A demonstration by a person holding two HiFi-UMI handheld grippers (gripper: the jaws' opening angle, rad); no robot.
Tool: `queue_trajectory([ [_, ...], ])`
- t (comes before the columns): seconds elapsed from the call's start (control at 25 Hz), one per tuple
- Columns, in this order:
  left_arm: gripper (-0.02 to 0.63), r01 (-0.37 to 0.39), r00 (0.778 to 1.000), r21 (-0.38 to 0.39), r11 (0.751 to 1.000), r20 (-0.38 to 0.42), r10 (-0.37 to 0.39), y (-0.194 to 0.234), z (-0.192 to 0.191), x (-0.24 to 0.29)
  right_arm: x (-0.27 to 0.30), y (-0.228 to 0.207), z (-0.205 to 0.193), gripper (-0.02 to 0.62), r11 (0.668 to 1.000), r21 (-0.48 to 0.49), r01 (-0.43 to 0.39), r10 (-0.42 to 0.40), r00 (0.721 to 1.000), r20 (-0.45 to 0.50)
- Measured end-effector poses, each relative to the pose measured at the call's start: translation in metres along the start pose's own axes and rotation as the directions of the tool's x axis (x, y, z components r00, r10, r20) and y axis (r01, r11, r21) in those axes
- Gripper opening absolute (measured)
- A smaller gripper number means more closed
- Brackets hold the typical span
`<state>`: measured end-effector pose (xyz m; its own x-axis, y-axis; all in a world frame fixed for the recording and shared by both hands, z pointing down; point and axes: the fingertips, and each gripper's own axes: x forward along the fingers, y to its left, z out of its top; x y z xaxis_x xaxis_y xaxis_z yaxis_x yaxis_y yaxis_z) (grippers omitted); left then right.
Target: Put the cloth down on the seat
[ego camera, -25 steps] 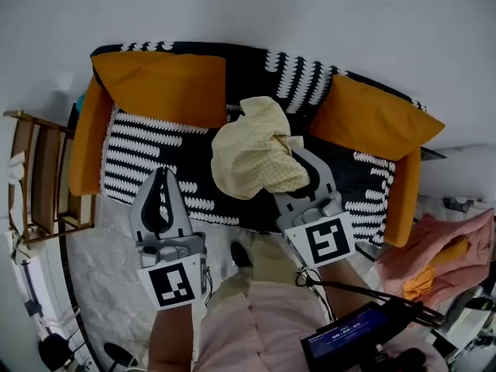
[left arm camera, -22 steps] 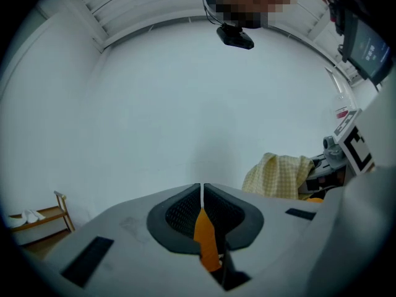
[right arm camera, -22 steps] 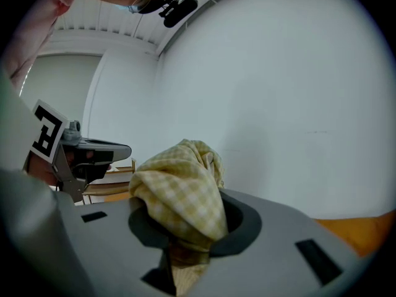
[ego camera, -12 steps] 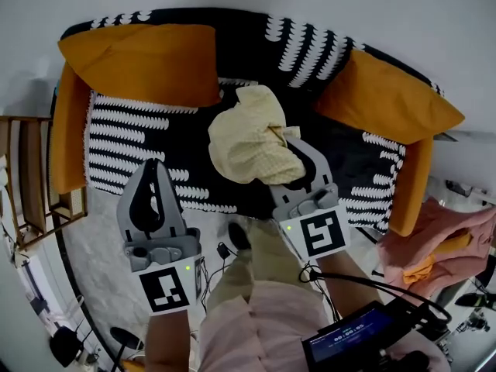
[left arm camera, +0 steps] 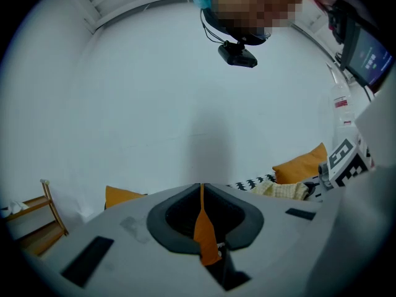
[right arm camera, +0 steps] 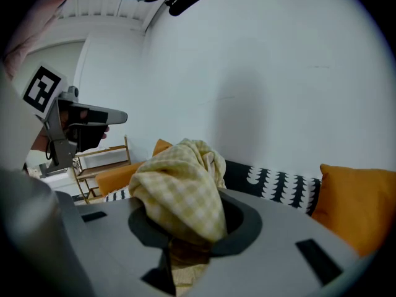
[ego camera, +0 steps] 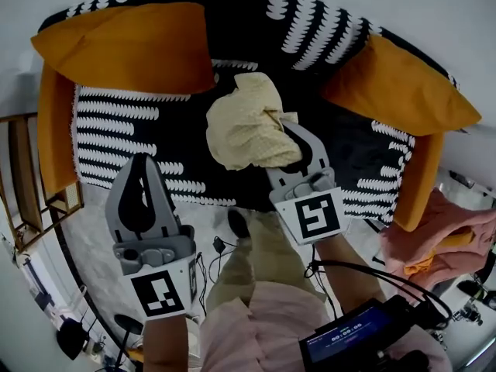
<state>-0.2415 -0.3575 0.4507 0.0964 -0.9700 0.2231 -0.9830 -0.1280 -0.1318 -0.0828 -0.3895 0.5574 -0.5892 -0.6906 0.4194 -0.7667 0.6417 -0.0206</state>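
Observation:
A pale yellow checked cloth (ego camera: 246, 122) hangs bunched over the black-and-white patterned sofa seat (ego camera: 124, 142). My right gripper (ego camera: 288, 134) is shut on it, and in the right gripper view the cloth (right arm camera: 180, 187) drapes over the jaws. My left gripper (ego camera: 143, 173) is shut with nothing in it, held over the seat's front edge. In the left gripper view the cloth (left arm camera: 281, 190) shows small at the right, and the left gripper (left arm camera: 201, 190) has its jaws together.
Orange cushions (ego camera: 132, 45) (ego camera: 399, 87) lean on the sofa back, with orange armrests (ego camera: 54, 134) at both ends. A wooden rack (ego camera: 27, 180) stands left of the sofa. Pink and orange fabric (ego camera: 434, 239) lies on the right. Cables run across the floor near a person's legs.
The view has come closer to the sofa. My right gripper has carried the cloth further over the seat. The left gripper has stayed shut at the front edge.

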Motion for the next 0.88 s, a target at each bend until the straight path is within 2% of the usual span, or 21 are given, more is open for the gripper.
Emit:
queue_trajectory([
  [0.28, 0.025, -0.002, 1.000, -0.010, 1.000, -0.027, 0.001, 0.001, -0.020, 0.018, 0.029, -0.010, -0.038, 0.118, 1.000, -0.003, -0.002, 0.001, 0.996, -0.087],
  [0.6, 0.025, -0.009, 0.996, -0.014, 1.000, -0.083, 0.007, 0.000, -0.043, 0.027, 0.060, -0.023, -0.078, 0.140, 1.000, -0.010, -0.017, 0.015, 0.979, -0.203],
  [0.76, 0.025, -0.005, 0.997, -0.032, 0.999, -0.072, 0.003, -0.002, -0.041, 0.034, 0.072, -0.027, -0.099, 0.187, 0.999, -0.022, -0.048, 0.039, 0.954, -0.299],
  [0.88, 0.025, -0.005, 0.997, -0.036, 0.999, -0.075, 0.002, -0.002, -0.043, 0.039, 0.075, -0.024, -0.122, 0.236, 0.996, -0.023, -0.091, 0.075, 0.917, -0.393],
])
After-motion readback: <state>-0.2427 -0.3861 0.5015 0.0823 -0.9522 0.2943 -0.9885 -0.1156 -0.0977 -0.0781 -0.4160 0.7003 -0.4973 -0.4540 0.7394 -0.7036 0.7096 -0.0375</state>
